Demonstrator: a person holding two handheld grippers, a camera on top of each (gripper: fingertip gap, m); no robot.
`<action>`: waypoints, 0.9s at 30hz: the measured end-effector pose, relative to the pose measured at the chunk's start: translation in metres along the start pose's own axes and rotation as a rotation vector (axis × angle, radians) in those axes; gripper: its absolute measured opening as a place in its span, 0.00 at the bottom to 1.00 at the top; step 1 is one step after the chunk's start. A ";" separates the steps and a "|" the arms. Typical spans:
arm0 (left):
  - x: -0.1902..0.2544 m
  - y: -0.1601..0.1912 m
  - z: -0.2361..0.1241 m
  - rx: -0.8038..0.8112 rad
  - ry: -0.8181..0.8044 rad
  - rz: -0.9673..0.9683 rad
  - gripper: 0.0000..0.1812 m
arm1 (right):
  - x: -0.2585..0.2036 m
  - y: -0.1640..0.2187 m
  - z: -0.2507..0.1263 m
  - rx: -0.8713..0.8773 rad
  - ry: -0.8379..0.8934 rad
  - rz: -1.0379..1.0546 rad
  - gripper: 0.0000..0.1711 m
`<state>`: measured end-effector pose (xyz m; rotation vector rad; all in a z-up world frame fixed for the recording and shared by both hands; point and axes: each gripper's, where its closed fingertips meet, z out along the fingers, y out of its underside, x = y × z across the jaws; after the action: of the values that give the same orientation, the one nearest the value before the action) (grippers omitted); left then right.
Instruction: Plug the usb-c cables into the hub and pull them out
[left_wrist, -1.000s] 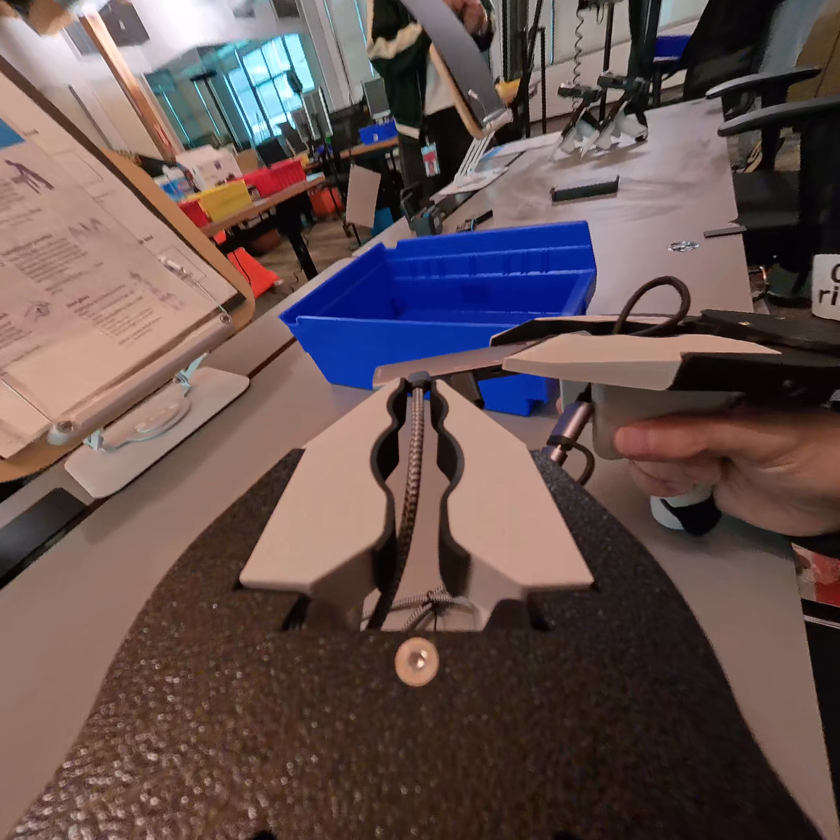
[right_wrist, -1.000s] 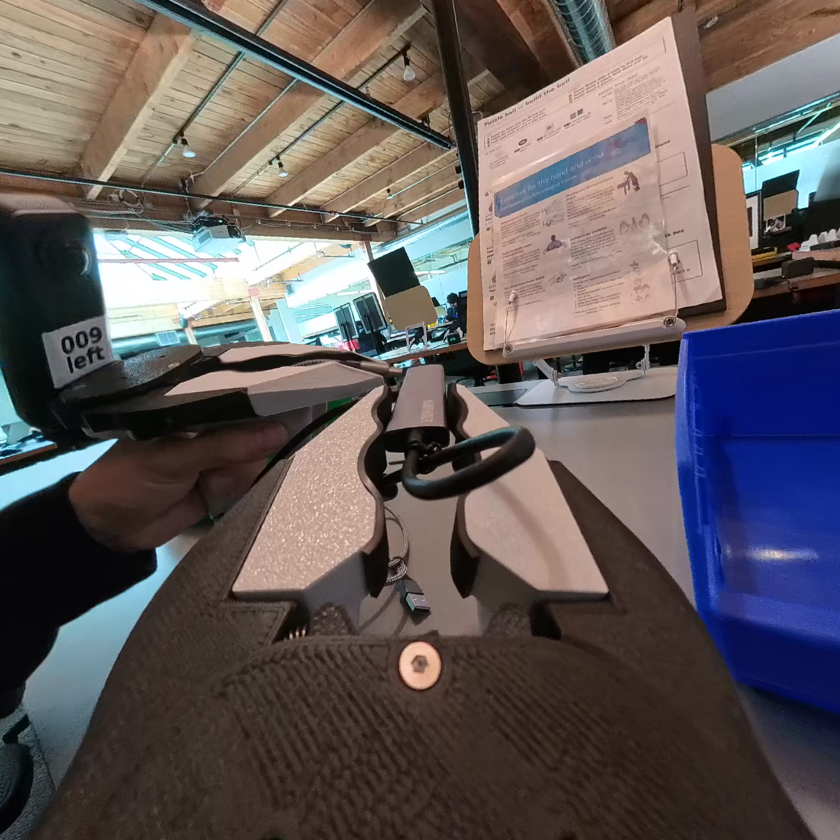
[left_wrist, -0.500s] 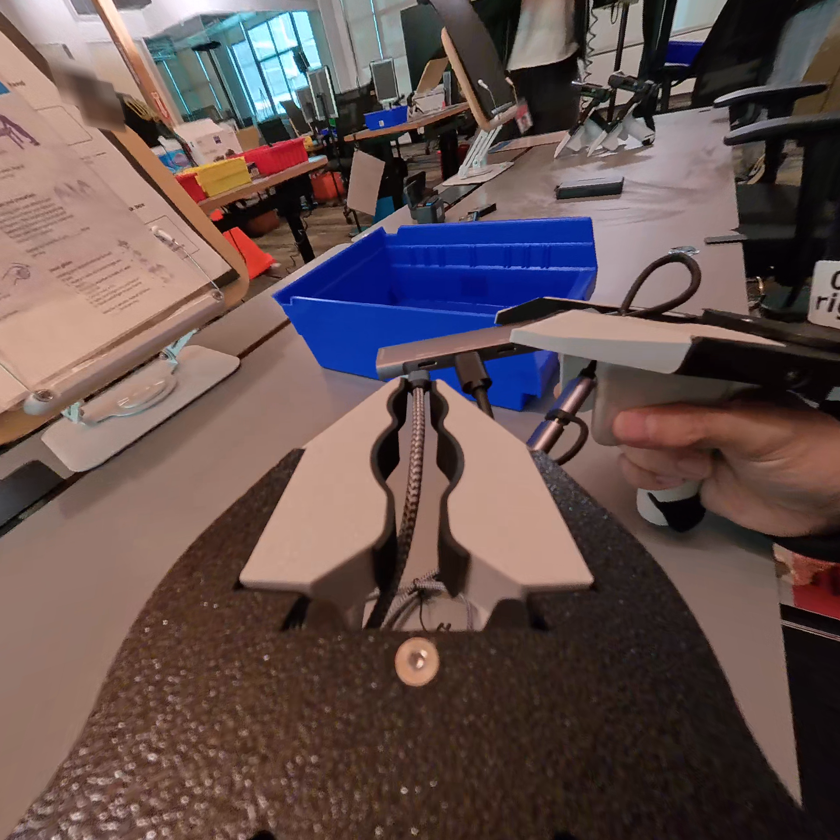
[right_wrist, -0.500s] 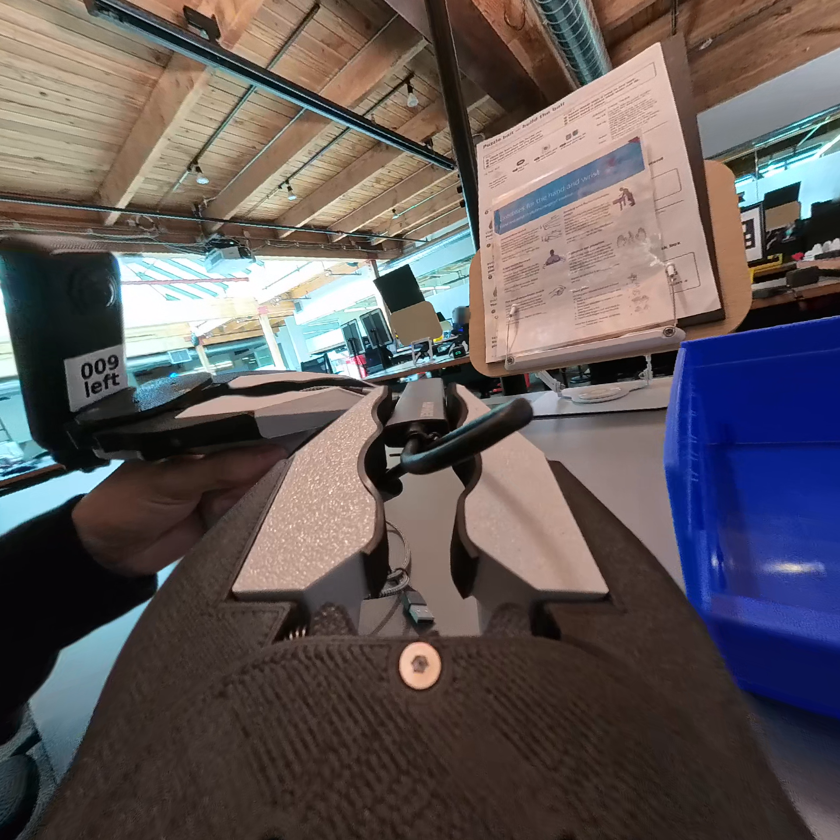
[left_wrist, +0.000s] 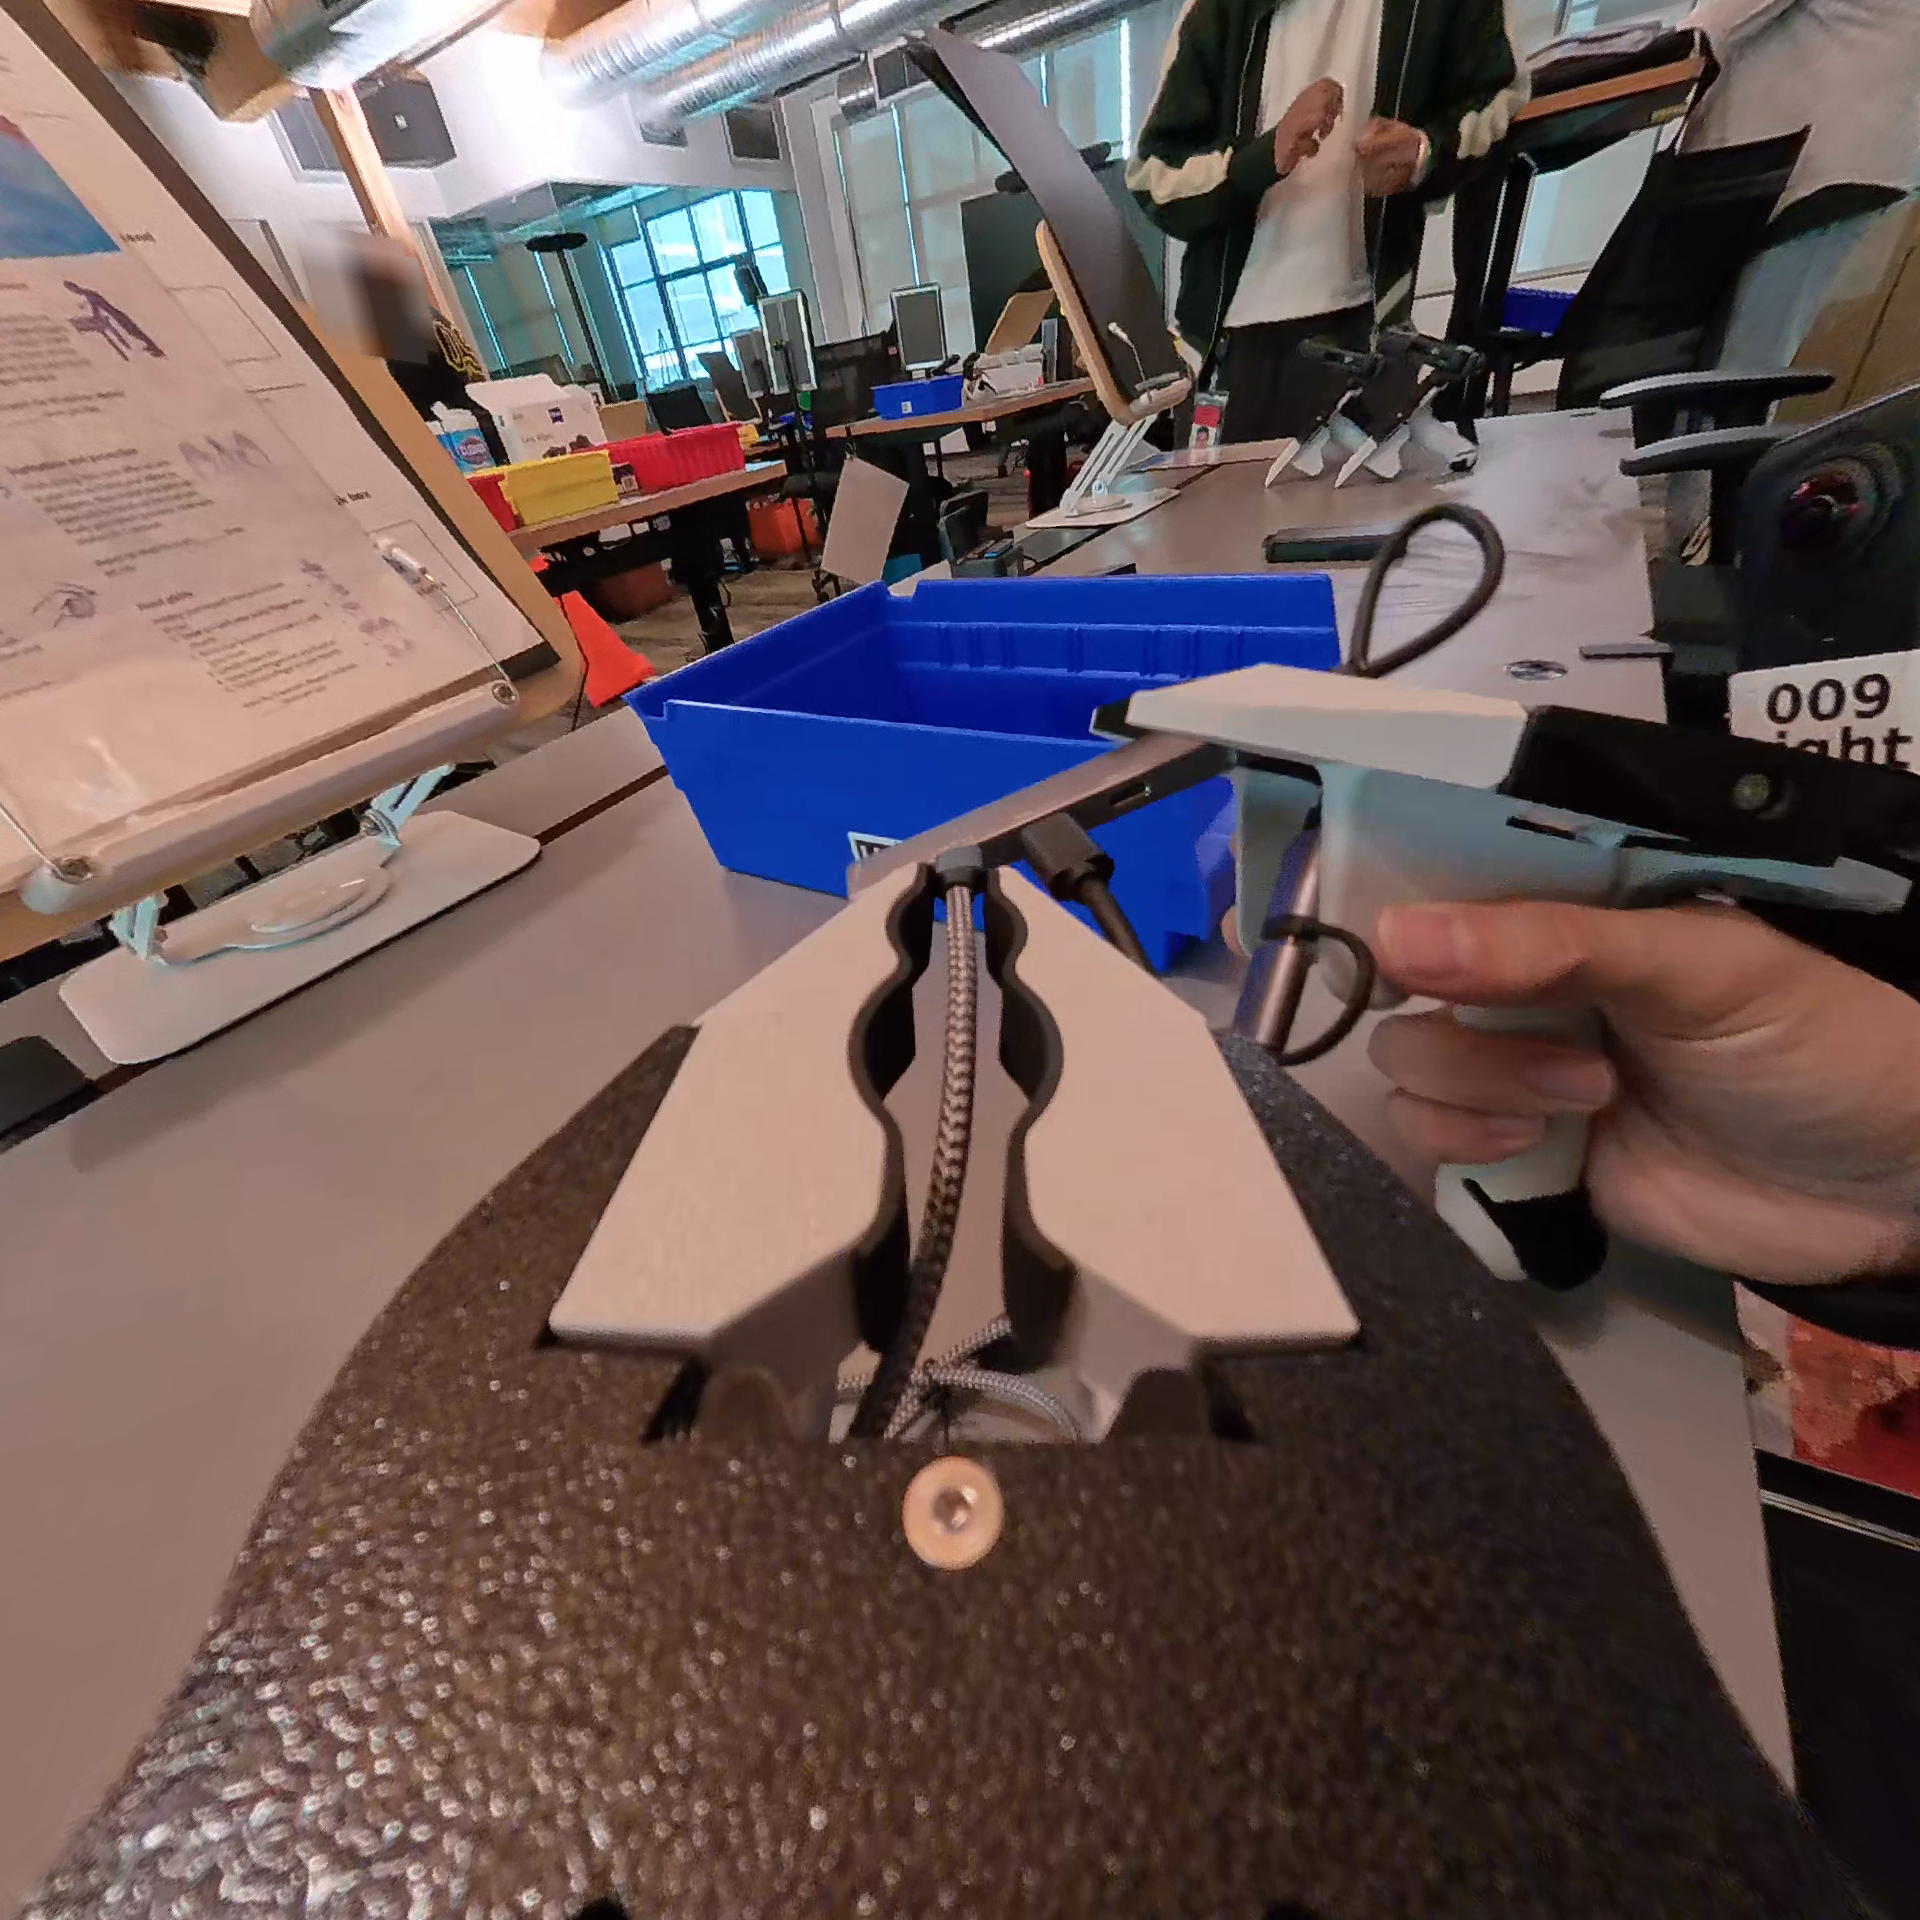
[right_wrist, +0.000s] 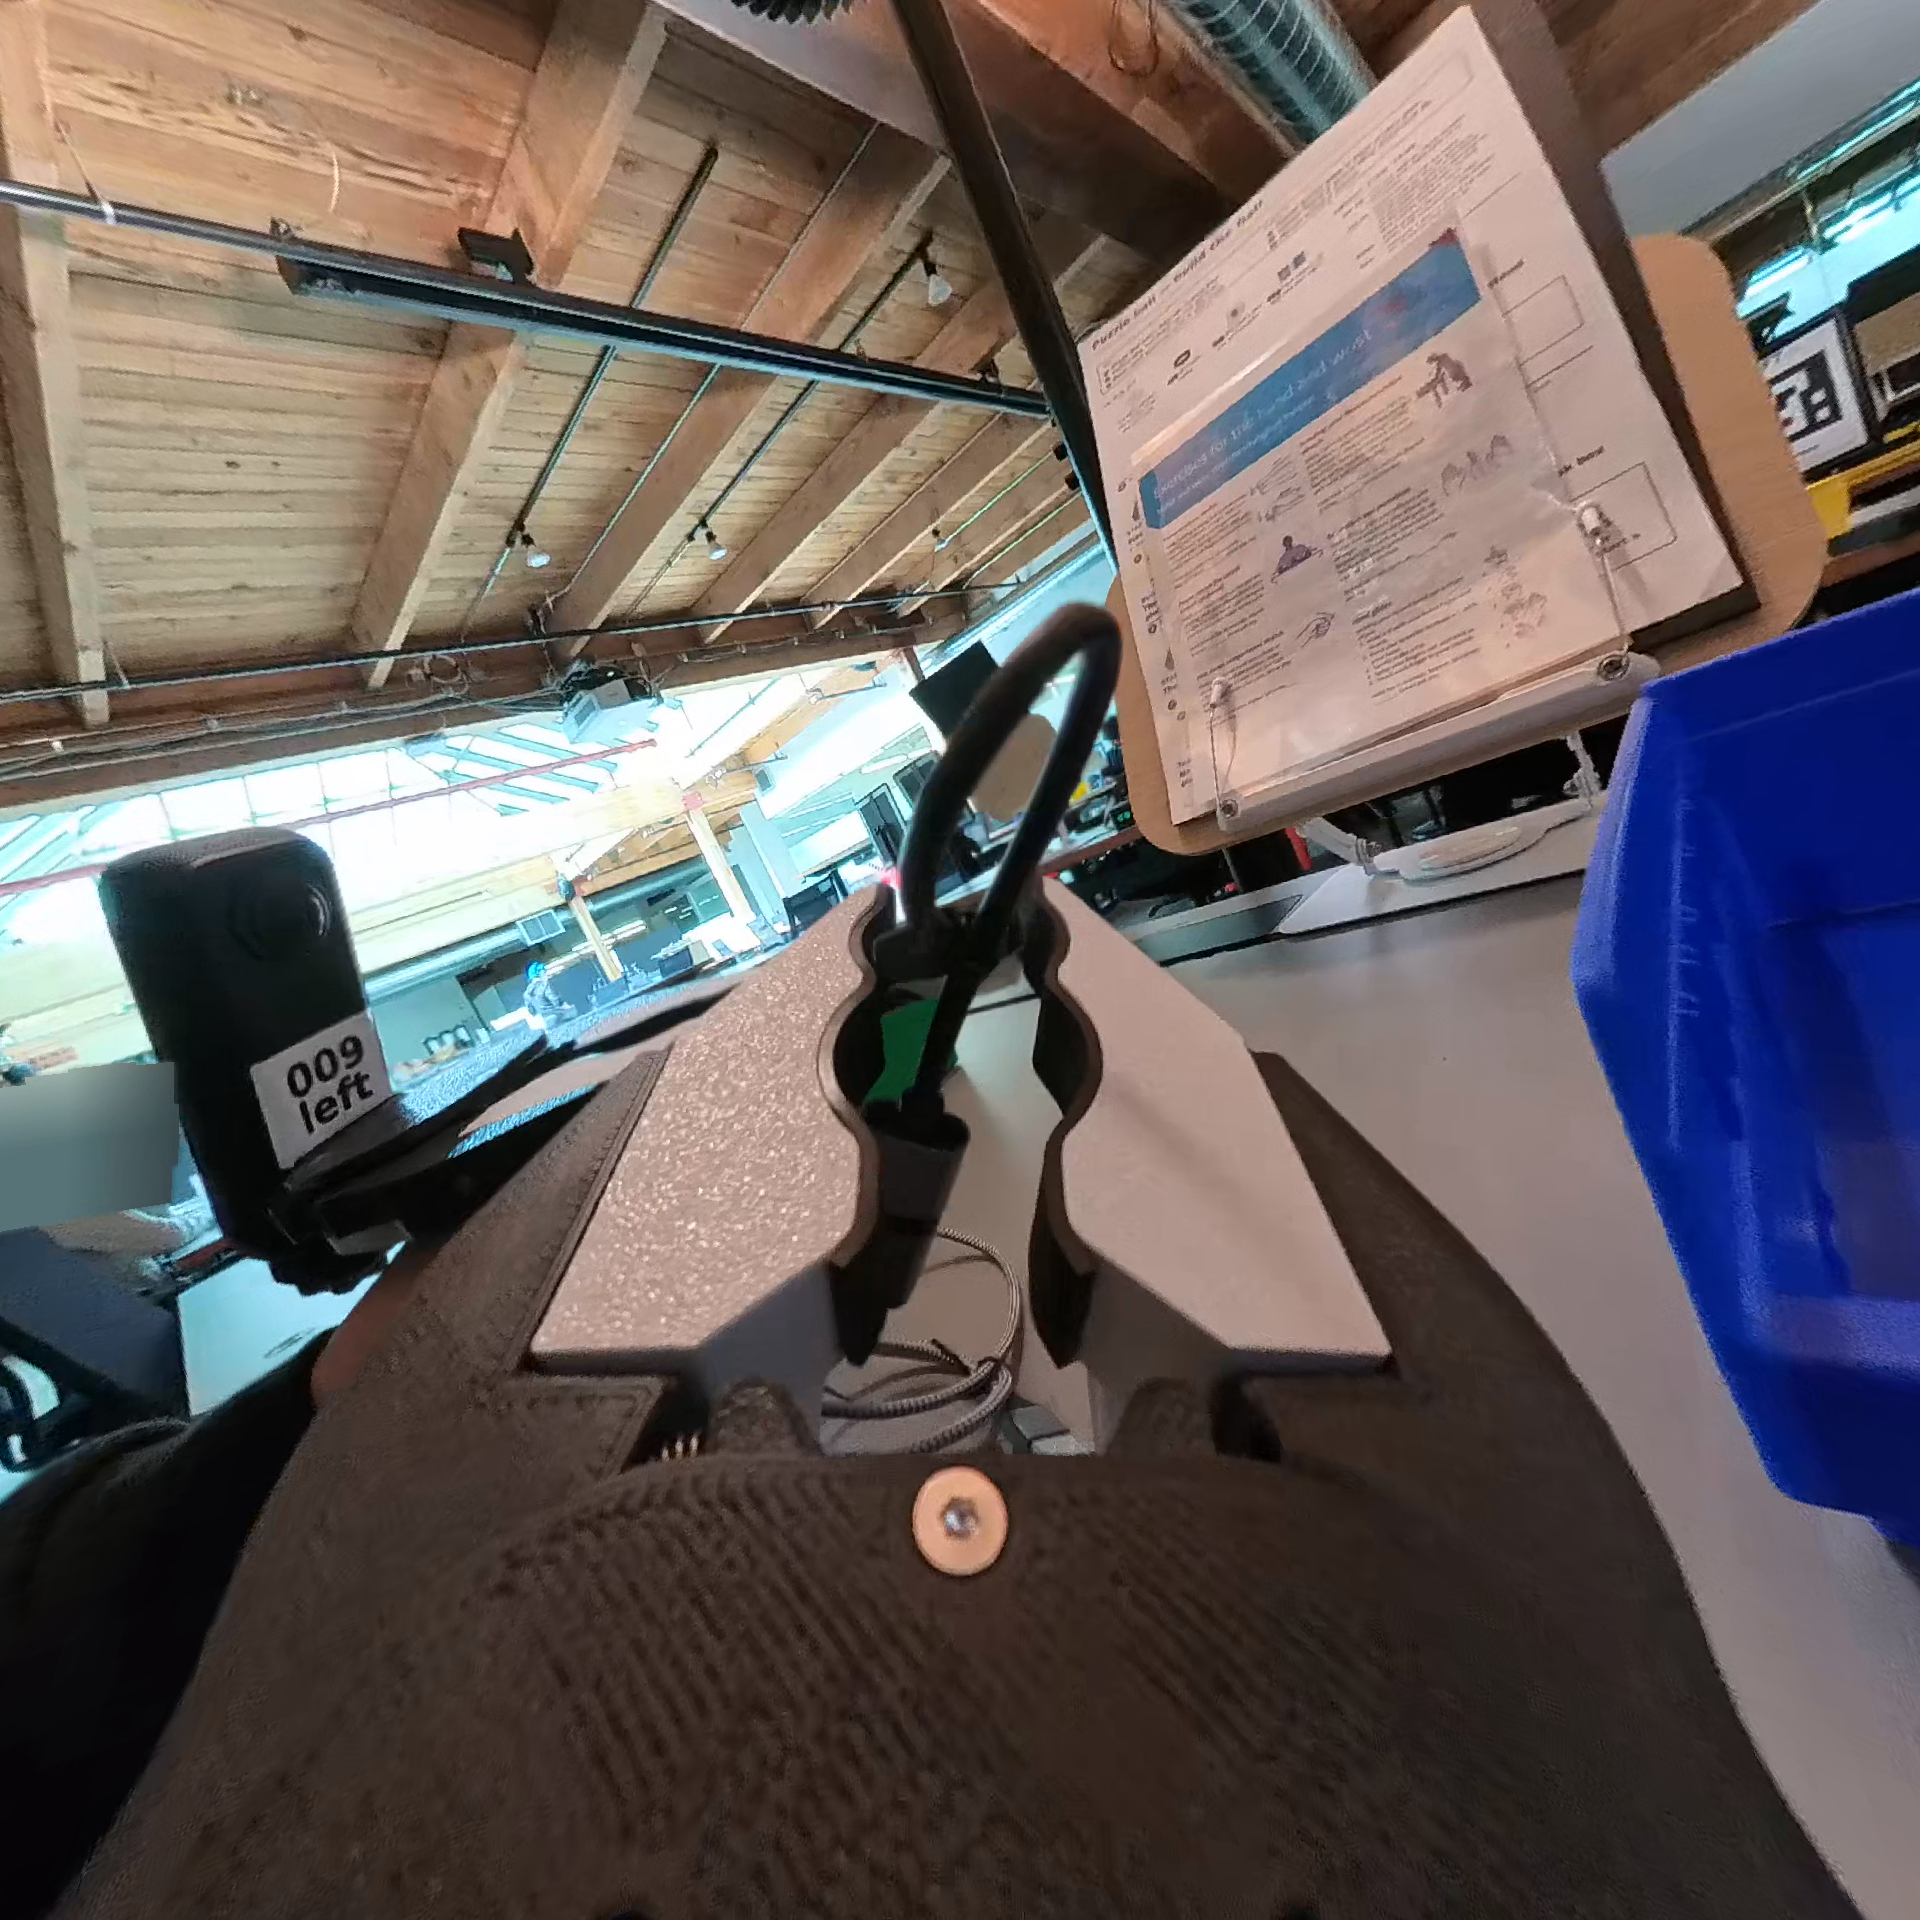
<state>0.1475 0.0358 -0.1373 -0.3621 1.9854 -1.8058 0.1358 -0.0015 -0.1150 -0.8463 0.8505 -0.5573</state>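
My left claw (left_wrist: 961, 894) is clamped on the braided cable (left_wrist: 951, 1081), its plug seated in the grey hub (left_wrist: 1049, 816). My right claw (left_wrist: 1143, 727) pinches that hub's far end above the bench (left_wrist: 312, 1174), beside a second, black cable (left_wrist: 1081, 883). The blue bin (left_wrist: 935, 707) sits just behind.

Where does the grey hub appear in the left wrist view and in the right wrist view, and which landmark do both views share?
Left wrist view: the hub is a slim grey bar slightly above centre, clamped in the right gripper, just ahead of the left gripper.
Right wrist view: the hub itself cannot be made out; only its looped black cable rises between the jaws.
Shared landmark: the blue bin.
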 end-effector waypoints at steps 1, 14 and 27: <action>0.002 0.000 0.000 0.006 0.003 -0.004 0.04 | 0.000 -0.002 0.000 0.006 -0.001 -0.010 0.14; -0.016 0.095 -0.012 -0.475 0.055 -0.102 0.05 | 0.026 -0.010 -0.009 -0.015 0.076 -0.271 0.14; -0.016 0.115 -0.036 -0.631 -0.033 -0.051 0.21 | 0.020 -0.007 -0.007 -0.031 0.065 -0.343 0.14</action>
<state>0.1550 0.0886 -0.2465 -0.6275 2.5025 -1.1436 0.1402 -0.0228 -0.1208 -1.0149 0.7778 -0.8779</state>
